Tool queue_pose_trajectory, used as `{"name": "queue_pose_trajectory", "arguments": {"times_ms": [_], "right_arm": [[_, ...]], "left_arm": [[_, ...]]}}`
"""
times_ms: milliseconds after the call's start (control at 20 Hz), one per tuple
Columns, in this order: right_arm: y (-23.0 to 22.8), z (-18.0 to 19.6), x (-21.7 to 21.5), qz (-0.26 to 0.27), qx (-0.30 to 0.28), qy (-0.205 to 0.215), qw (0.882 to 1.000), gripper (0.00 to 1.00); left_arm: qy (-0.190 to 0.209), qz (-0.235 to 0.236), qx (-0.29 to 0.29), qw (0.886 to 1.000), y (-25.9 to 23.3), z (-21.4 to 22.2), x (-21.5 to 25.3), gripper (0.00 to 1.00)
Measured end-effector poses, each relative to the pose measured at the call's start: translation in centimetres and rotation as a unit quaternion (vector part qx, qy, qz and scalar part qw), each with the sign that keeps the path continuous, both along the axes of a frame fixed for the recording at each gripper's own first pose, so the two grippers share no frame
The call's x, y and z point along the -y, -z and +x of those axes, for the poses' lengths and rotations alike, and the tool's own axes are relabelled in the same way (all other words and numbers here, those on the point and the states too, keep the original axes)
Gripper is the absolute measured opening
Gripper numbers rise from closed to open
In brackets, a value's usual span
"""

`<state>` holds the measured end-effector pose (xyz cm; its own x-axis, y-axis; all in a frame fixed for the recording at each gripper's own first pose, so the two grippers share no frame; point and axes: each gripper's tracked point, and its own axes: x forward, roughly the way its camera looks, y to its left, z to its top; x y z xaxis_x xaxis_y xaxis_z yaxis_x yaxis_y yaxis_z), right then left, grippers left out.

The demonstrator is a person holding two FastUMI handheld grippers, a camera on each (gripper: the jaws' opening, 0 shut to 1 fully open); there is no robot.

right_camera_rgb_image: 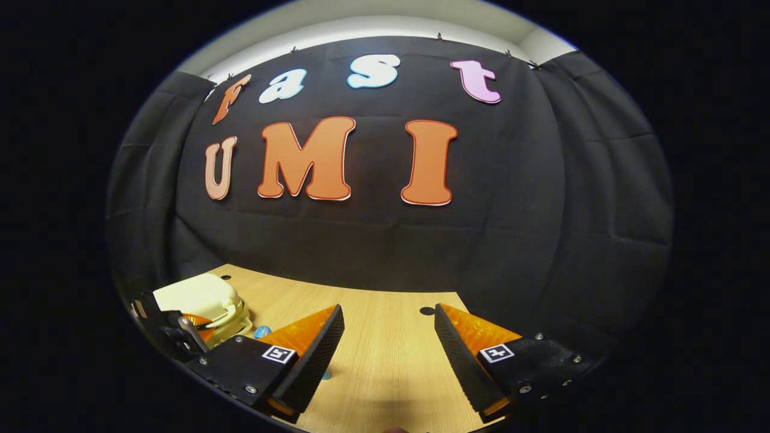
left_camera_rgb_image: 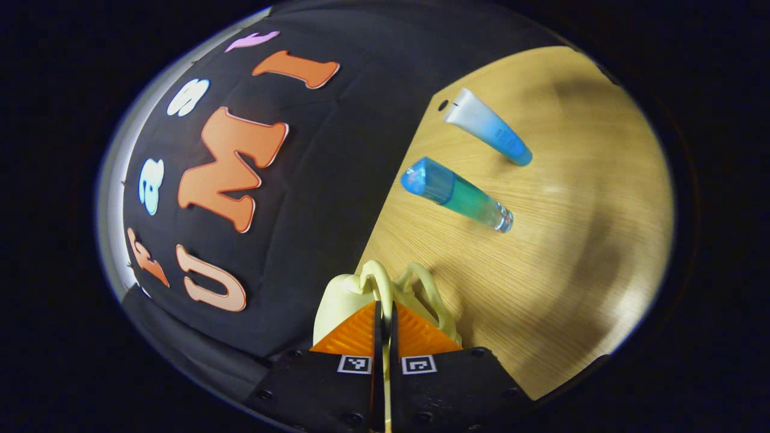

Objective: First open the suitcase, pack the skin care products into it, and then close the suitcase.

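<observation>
Your left tongs [left_camera_rgb_image: 385, 313] pinch the pale-yellow plastic suitcase's handle [left_camera_rgb_image: 378, 278], probably to open it, while your right tongs [right_camera_rgb_image: 388, 337] wait wide above the wooden counter [right_camera_rgb_image: 385, 373].

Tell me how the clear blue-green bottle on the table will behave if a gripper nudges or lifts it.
The bottle lies on its side on the smooth wooden table, so a sideways nudge would probably roll it. Its glossy, hard-looking wall may slip between the fingers. It looks rigid, likely glass or hard plastic, so it should hold its shape but might crack if dropped.
</observation>
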<state>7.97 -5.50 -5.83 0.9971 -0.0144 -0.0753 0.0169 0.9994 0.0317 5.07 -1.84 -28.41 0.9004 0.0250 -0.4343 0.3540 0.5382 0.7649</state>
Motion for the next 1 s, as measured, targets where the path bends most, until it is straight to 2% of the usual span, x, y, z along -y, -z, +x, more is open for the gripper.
{"name": "queue_pose_trajectory", "arguments": {"times_ms": [250, 450, 750, 1000], "right_arm": [[-0.7, 1.0, -2.0, -0.004, 0.003, -0.005, 1.000, 0.95], [-1.0, 2.1, -4.5, -0.004, 0.000, -0.012, 1.000, 0.95], [-1.5, 4.0, -9.6, -0.010, -0.005, -0.032, 0.999, 0.95], [-1.7, 5.2, -13.9, -0.015, -0.013, -0.052, 0.998, 0.95]], "left_arm": [[-0.040, -0.109, 0.010, 0.993, -4.8, 1.2, -2.5, 0.04], [-0.084, -0.206, 0.024, 0.975, -9.3, 2.1, -6.1, 0.04], [-0.125, -0.284, 0.050, 0.949, -14.2, 3.9, -13.4, 0.04], [-0.171, -0.335, 0.081, 0.923, -16.6, 4.6, -21.2, 0.04]]}}
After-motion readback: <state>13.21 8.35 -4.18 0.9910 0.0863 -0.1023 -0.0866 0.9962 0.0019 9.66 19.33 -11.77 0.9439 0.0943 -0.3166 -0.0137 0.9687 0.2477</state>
